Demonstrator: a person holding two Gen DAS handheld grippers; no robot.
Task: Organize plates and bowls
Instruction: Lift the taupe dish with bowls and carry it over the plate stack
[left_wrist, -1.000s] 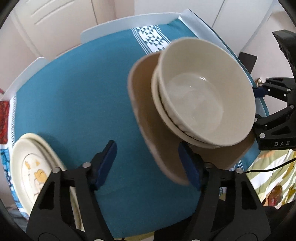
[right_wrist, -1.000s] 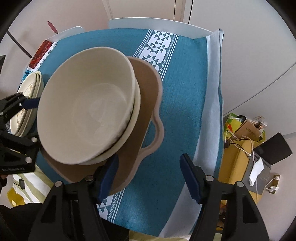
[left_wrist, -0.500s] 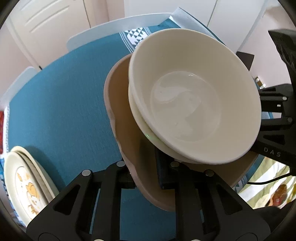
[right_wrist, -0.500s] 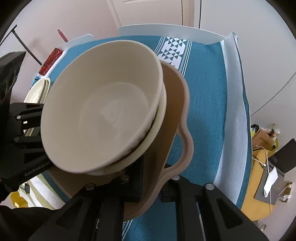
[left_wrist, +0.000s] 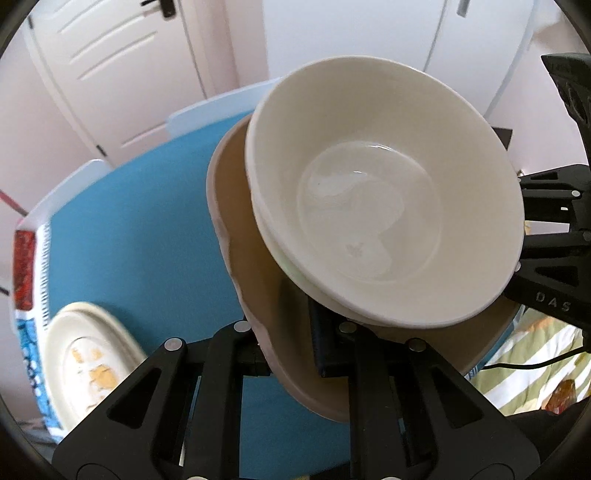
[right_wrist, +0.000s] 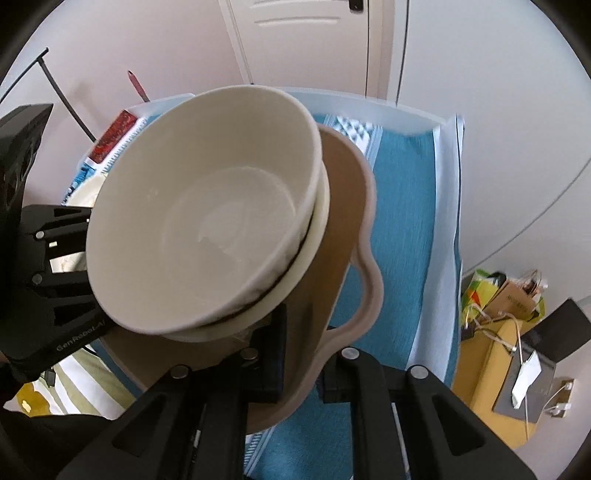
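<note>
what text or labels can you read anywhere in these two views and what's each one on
"DAS": on the black body of the right gripper, seen in the left wrist view; any further letters are cut off.
"GenRobot.AI": on the black body of the left gripper, seen in the right wrist view, somewhat blurred.
Print on the brown paper bag on the floor: too small to read.
The bowls and brown tray carry no text.

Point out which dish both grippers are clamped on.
The tan plate with the wavy rim, under the two nested cream bowls. The cream plates with yellow motifs lie untouched on the blue cloth.
</note>
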